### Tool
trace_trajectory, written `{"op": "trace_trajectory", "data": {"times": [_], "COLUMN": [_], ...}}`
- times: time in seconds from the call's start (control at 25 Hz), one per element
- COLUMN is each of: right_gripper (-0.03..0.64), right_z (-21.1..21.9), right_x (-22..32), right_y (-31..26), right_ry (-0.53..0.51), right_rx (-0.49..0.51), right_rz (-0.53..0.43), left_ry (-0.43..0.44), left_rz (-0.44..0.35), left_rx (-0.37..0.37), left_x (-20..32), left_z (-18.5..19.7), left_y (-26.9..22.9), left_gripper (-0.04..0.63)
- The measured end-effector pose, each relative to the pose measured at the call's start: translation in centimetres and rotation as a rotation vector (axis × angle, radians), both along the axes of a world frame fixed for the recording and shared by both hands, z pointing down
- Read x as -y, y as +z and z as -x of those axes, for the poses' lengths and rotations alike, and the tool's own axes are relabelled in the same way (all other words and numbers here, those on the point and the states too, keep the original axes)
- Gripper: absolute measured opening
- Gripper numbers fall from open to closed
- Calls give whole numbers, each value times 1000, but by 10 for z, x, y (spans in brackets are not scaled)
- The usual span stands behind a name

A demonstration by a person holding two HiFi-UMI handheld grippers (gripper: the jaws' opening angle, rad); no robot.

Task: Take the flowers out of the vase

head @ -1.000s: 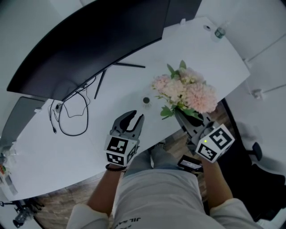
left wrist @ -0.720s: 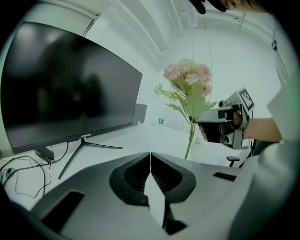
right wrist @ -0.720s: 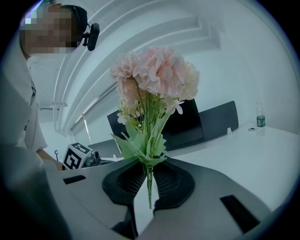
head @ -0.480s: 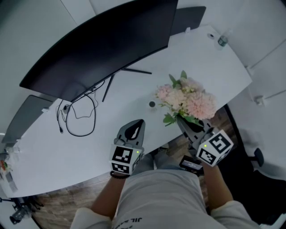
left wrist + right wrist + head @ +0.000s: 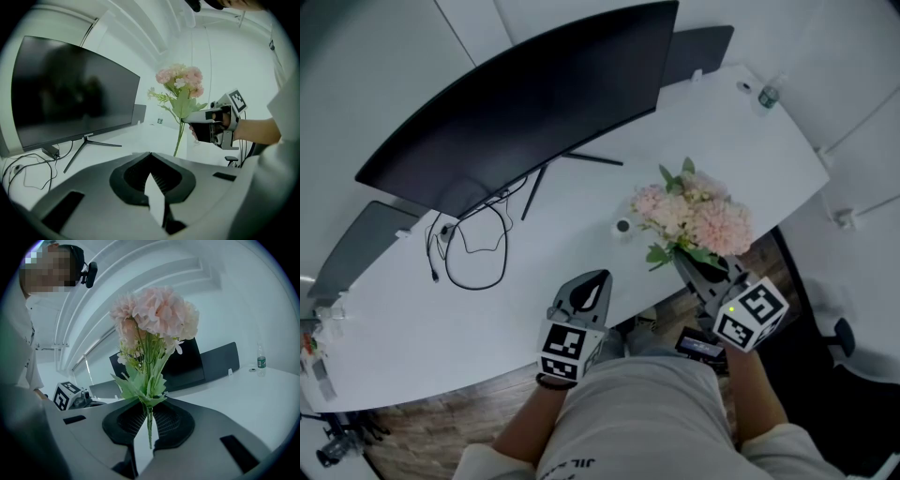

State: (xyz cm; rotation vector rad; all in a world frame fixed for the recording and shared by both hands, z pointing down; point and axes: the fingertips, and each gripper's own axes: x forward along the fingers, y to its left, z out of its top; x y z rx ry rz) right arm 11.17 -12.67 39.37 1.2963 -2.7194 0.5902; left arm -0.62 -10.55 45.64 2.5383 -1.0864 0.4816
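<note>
A bunch of pink flowers (image 5: pixel 694 217) with green leaves hangs over the white desk's near edge (image 5: pixel 487 361). My right gripper (image 5: pixel 691 260) is shut on its stems. In the right gripper view the thin green stem (image 5: pixel 149 427) runs down between the pads of that gripper (image 5: pixel 149 416), with the blooms (image 5: pixel 157 315) above. A small round clear vessel (image 5: pixel 623 226), seemingly the vase, stands on the desk to the left of the bunch, with no flowers in it. My left gripper (image 5: pixel 596 279) is shut and holds nothing, a little nearer than that vessel. The left gripper view (image 5: pixel 150 159) looks at the flowers (image 5: pixel 180 79) and the right gripper (image 5: pixel 188 122).
A wide curved monitor (image 5: pixel 525 103) on a thin stand fills the desk's far side. A looped black cable (image 5: pixel 473 253) lies to the left. A small bottle (image 5: pixel 766 94) stands at the far right corner. A dark chair (image 5: pixel 839 337) stands off the desk at the right.
The left gripper's jaws have shut on nothing and it has drawn back from the small vessel, rising a little. The right gripper keeps the flowers in the same place.
</note>
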Motion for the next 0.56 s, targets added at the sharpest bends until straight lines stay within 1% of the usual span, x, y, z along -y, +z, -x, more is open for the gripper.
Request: {"op": "trace_trajectory", "data": {"times": [0.2, 0.4, 0.56], "right_gripper": [61, 60, 60], "right_z": [1, 1, 3], "right_x": [-1, 0, 1], "right_y": [-3, -4, -5], "right_ry": [-14, -11, -8], "right_rx": [1, -9, -10], "right_rz": [-4, -9, -16], "left_ry": [-6, -1, -5], "left_rz": [-21, -18, -28], "left_rx": [-13, -10, -22], "left_x": [5, 6, 9], "left_z": [-2, -1, 0], "left_y": [-7, -4, -7], "left_gripper": [3, 3, 3]}}
